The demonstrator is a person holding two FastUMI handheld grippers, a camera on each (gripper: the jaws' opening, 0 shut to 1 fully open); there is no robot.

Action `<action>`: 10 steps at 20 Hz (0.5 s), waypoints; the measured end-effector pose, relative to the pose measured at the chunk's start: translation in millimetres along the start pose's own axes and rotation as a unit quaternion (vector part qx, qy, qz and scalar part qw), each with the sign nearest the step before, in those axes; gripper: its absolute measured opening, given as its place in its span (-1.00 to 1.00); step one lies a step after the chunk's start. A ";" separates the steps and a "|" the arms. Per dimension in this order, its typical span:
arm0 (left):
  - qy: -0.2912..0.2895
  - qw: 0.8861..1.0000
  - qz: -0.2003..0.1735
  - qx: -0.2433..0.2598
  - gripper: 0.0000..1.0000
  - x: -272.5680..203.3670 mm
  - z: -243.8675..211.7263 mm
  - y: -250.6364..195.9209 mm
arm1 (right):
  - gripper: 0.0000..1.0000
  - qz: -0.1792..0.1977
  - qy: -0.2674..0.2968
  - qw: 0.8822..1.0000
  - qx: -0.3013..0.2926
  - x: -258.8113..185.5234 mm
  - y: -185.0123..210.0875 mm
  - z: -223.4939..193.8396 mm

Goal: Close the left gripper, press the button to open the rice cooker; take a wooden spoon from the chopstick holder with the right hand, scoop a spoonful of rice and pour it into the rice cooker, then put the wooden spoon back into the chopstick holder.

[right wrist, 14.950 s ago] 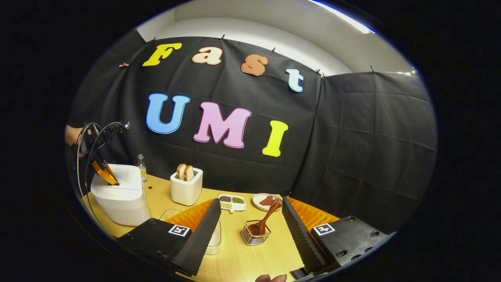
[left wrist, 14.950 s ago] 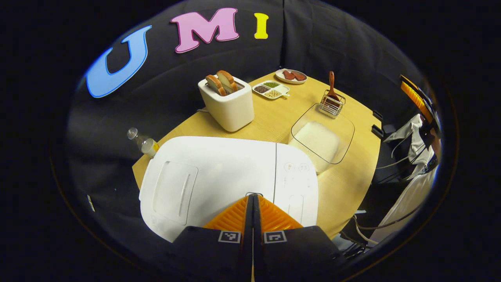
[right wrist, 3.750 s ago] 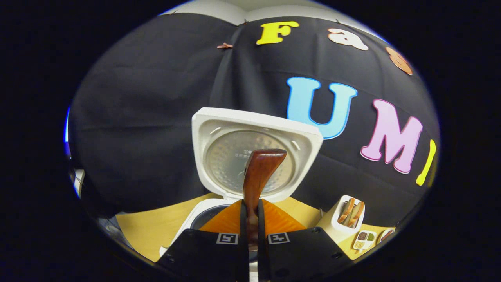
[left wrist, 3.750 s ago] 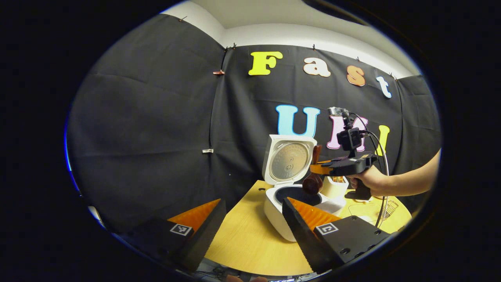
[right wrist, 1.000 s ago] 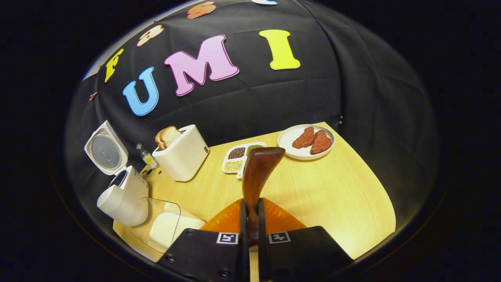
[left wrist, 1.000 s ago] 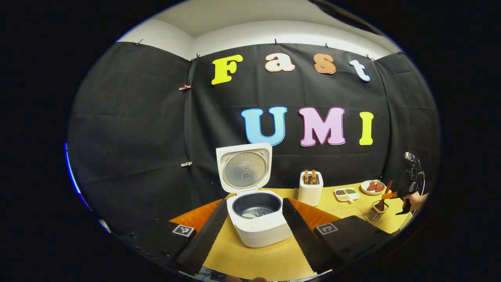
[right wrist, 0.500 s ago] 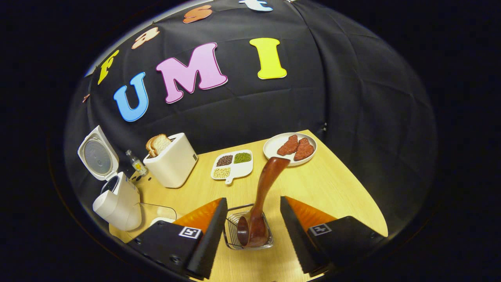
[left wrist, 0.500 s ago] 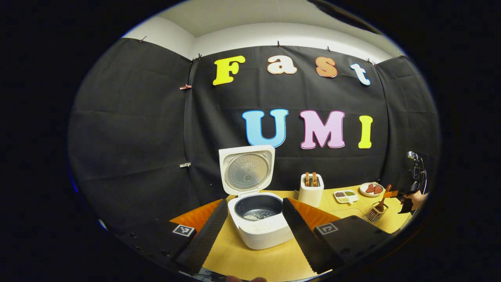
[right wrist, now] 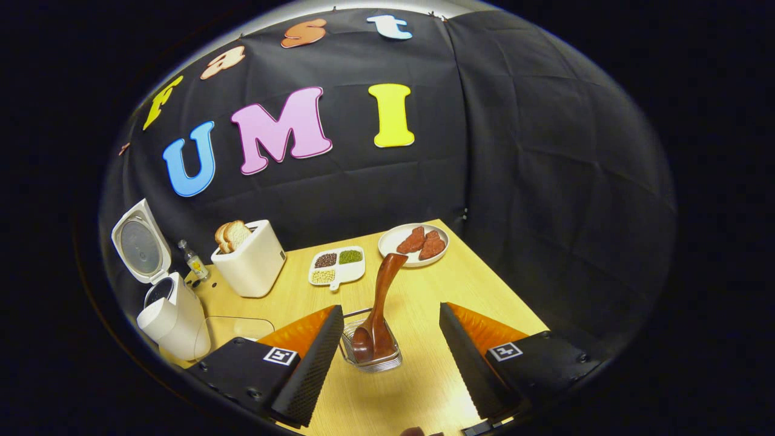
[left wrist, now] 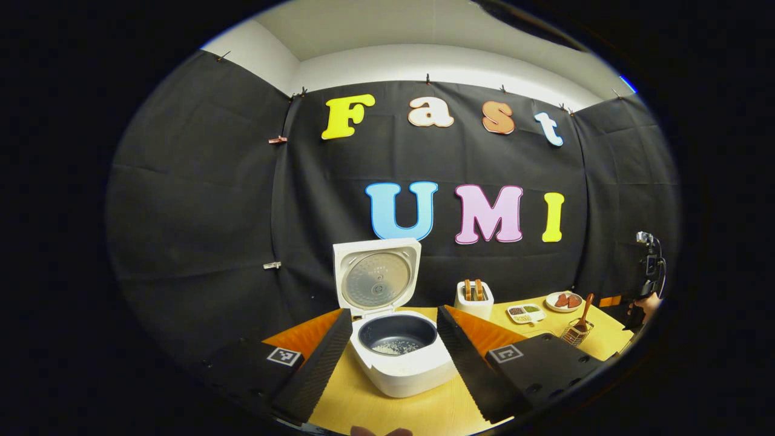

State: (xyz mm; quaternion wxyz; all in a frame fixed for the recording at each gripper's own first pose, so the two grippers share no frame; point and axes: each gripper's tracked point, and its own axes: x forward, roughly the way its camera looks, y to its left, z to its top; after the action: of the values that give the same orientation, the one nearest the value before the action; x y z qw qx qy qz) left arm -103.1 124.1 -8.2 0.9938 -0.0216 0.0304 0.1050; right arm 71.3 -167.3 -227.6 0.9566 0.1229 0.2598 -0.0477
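Observation:
The white rice cooker [left wrist: 401, 358] stands with its lid [left wrist: 375, 274] up, and a little rice lies in its dark pot [left wrist: 395, 347]. My left gripper [left wrist: 392, 354] is open, back from the cooker. In the right gripper view the wooden spoon [right wrist: 378, 312] stands bowl down in the wire chopstick holder [right wrist: 370, 353], handle leaning up and away. My right gripper [right wrist: 391, 354] is open just behind the holder, its fingers apart on either side and clear of the spoon. The cooker [right wrist: 169, 318] sits far left there. The spoon [left wrist: 582, 313] and the right gripper [left wrist: 646, 284] show small at the far right of the left gripper view.
On the wooden table [right wrist: 484, 284] are a clear rice container [right wrist: 233, 330] by the cooker, a white toaster [right wrist: 249, 257] with bread, a small bottle [right wrist: 195, 261], a divided dish of beans [right wrist: 336, 264] and a plate of red pieces [right wrist: 415, 244]. Black cloth walls close the back.
One second ago my right gripper was shut on the spoon handle. It then opened, left the spoon in the holder, and has drawn back a little since. The left gripper barely moved.

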 end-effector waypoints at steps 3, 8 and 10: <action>-0.023 1.000 -0.013 -0.004 0.92 11.5 16.5 8.5 | 0.97 -0.004 -0.030 1.000 -0.003 -32.4 9.8 19.5; -0.076 0.996 -0.008 -0.051 0.94 44.2 60.9 33.4 | 0.96 0.000 -0.083 0.996 -0.016 -79.5 33.6 59.9; -0.095 0.994 0.004 -0.061 0.95 62.2 76.1 48.3 | 0.97 0.003 -0.095 0.995 -0.024 -94.2 44.0 72.8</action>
State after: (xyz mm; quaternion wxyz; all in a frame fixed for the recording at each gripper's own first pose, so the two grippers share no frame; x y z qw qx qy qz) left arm -48.3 188.0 61.9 0.9886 -0.0717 -0.0702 0.1124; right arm 32.4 -141.1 -109.7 0.9797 0.0956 0.1689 -0.0497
